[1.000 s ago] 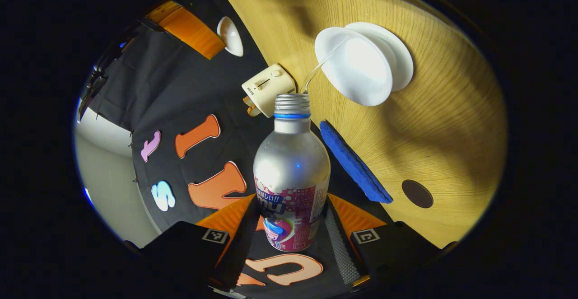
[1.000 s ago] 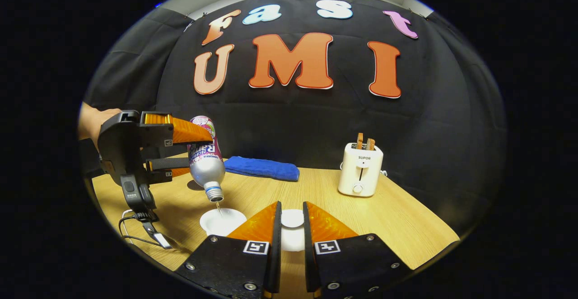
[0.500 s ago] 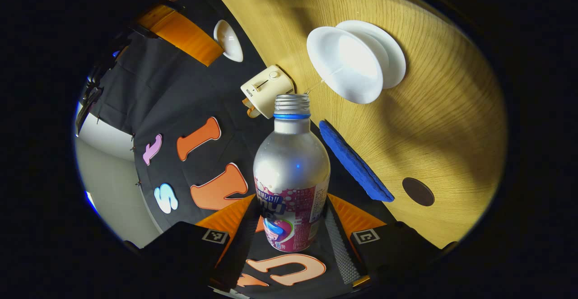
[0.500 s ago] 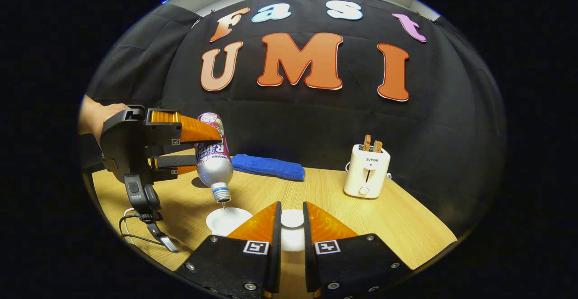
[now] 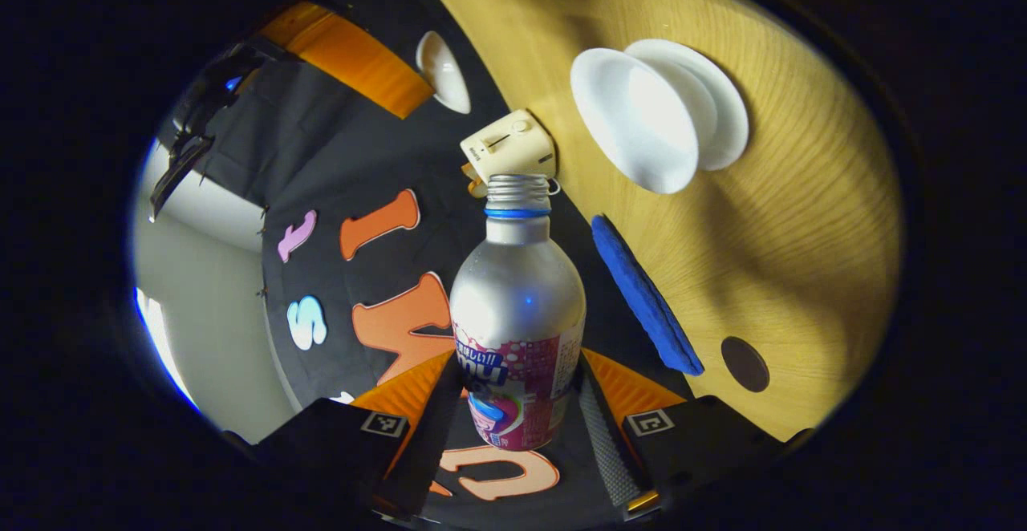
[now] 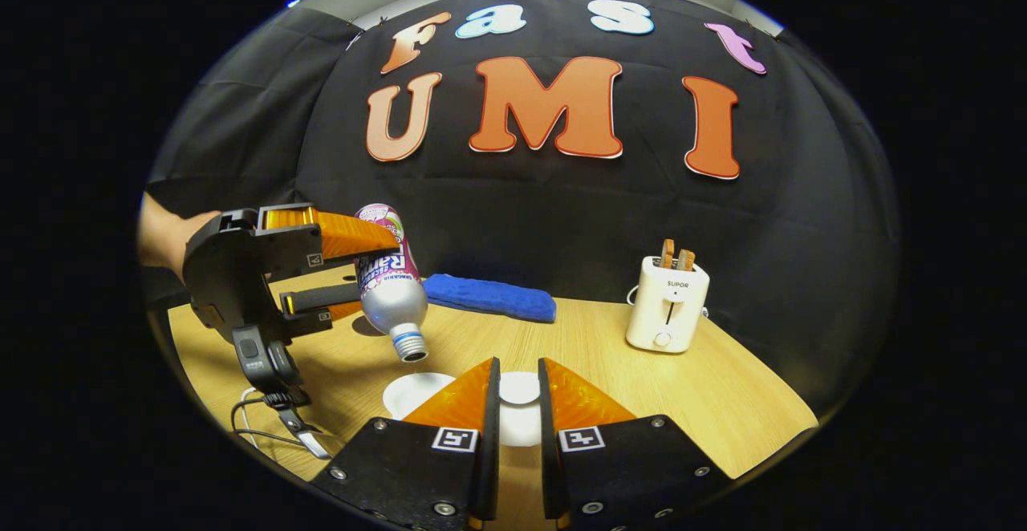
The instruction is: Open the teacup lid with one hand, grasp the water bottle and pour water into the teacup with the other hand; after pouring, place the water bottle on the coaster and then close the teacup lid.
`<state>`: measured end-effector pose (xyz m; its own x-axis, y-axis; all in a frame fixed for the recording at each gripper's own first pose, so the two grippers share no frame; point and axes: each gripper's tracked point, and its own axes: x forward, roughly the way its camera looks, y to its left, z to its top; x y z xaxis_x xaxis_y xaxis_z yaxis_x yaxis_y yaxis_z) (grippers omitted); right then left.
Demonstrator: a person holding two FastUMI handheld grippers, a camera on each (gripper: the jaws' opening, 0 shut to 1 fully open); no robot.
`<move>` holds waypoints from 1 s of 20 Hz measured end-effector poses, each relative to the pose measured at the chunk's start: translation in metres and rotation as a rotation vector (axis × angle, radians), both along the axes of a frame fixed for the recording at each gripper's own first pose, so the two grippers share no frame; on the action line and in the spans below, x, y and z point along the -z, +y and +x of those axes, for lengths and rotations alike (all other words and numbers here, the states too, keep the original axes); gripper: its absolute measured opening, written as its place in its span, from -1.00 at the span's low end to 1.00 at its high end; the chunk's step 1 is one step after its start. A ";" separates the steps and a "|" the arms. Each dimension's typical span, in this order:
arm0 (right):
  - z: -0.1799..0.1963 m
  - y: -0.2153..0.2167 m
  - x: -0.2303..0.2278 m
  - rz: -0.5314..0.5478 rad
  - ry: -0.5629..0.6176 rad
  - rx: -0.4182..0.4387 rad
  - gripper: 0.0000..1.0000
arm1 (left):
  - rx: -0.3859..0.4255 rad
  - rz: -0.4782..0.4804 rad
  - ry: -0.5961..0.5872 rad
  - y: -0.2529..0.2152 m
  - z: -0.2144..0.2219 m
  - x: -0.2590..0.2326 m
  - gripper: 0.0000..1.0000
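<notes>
Left tool was clamped on the water bottle, fingers pressing its labelled lower body; bottle was tilted neck-down above the tabletop, no stream visible at its mouth. Right tool held the teacup lid between both fingers, raised just beside the open teacup.

Judgement: pouring looked finished; step in hand was righting the bottle. Best done by rolling it upright gradually while over the cup, so drips fall inside, then carrying it past the blue cloth to the coaster. Lid should be kept clear meanwhile.
</notes>
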<state>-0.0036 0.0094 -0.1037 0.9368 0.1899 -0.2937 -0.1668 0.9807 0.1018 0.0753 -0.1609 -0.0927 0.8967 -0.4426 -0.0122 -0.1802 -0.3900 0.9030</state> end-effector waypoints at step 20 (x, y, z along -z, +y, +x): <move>0.011 0.036 -0.014 -0.010 -0.020 -0.032 -0.55 | -0.123 -1.123 0.056 0.074 0.016 -0.061 0.75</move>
<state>0.0073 0.0455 -0.0901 0.9360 0.2169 -0.2772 -0.2000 0.9758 0.0883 0.0912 -0.0865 -0.0317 0.9456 -0.1374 0.2950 -0.1447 0.6346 0.7592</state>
